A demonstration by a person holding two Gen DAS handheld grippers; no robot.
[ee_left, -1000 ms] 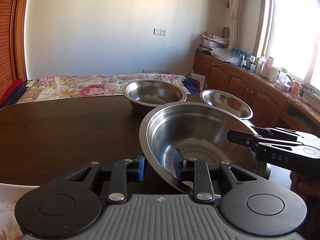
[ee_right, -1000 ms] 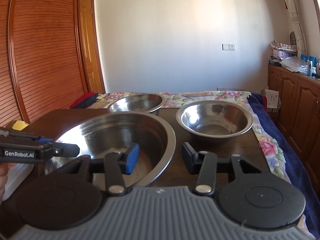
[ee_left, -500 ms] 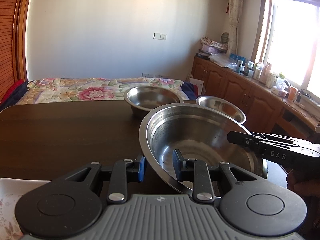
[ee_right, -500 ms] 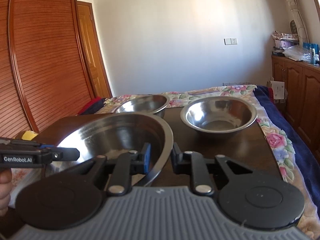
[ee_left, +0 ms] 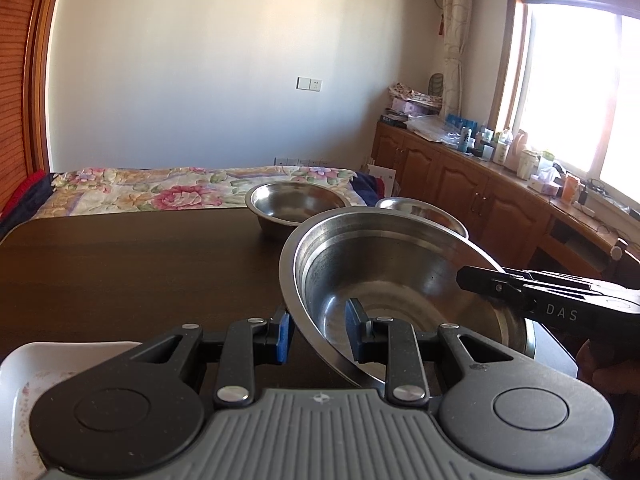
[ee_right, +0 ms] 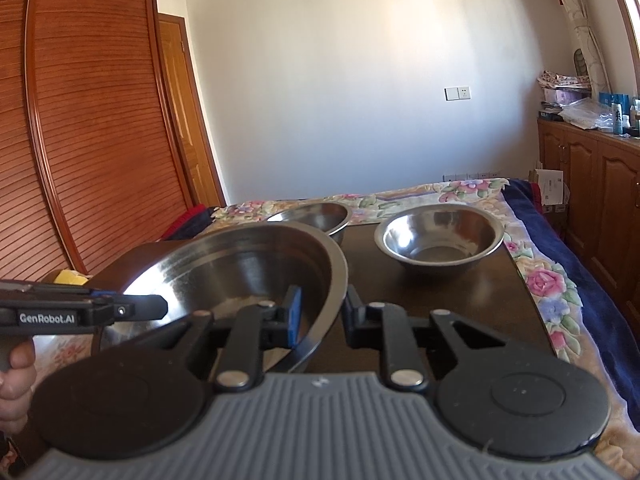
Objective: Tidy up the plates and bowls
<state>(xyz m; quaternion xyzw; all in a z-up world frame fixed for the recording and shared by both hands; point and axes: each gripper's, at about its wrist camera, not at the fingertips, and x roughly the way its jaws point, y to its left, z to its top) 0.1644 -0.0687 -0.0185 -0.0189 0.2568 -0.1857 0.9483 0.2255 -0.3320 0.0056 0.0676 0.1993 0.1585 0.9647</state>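
A large steel bowl point(ee_left: 400, 272) hangs just above the dark table point(ee_left: 120, 272), tilted and held from two sides. My left gripper point(ee_left: 318, 334) is shut on its near-left rim, one pad inside and one outside. My right gripper point(ee_right: 320, 314) is shut on the opposite rim in the same way. Each gripper shows in the other's view: the right gripper point(ee_left: 464, 278) at the bowl's right edge, the left gripper point(ee_right: 160, 306) at its left. Two smaller steel bowls point(ee_right: 316, 216) point(ee_right: 440, 236) stand upright at the table's far end.
A white plate with a floral pattern point(ee_left: 24, 380) lies at the table's near-left corner. A yellow object point(ee_right: 72, 278) sits at the left edge. A bed with a flowered cover point(ee_left: 160, 192) lies beyond the table, and wooden cabinets point(ee_left: 460, 188) run along the right wall.
My right gripper's jaws have closed onto the large bowl's rim. Both grippers have then moved a little with the bowl held between them.
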